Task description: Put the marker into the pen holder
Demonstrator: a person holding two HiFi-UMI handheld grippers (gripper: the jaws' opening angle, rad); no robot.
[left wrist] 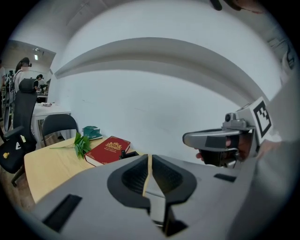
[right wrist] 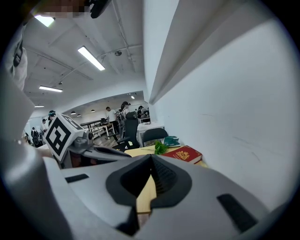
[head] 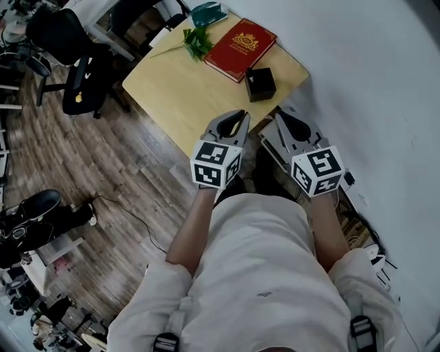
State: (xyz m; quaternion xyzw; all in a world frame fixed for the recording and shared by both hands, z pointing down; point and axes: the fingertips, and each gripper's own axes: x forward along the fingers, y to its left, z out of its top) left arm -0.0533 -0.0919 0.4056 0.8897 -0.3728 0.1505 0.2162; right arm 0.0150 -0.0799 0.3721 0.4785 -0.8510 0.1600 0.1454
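The black square pen holder [head: 260, 84] stands on the light wooden table [head: 185, 89], just right of a red book [head: 240, 49]. I cannot make out a marker in any view. My left gripper [head: 240, 115] hovers over the table's near edge, shut and empty. My right gripper [head: 280, 114] is beside it, off the table's near right corner, also shut on nothing. In the left gripper view the jaws [left wrist: 150, 158] meet with only a slit, and the holder [left wrist: 129, 154] peeks above them. The right gripper view shows its jaws [right wrist: 151, 158] closed too.
A green leafy sprig [head: 197, 41] and a teal object [head: 208, 13] lie at the table's far end. A white wall [head: 371, 82] runs along the right. Black office chairs [head: 75, 62] stand on the wooden floor to the left. A grey box [head: 275, 148] sits under the right gripper.
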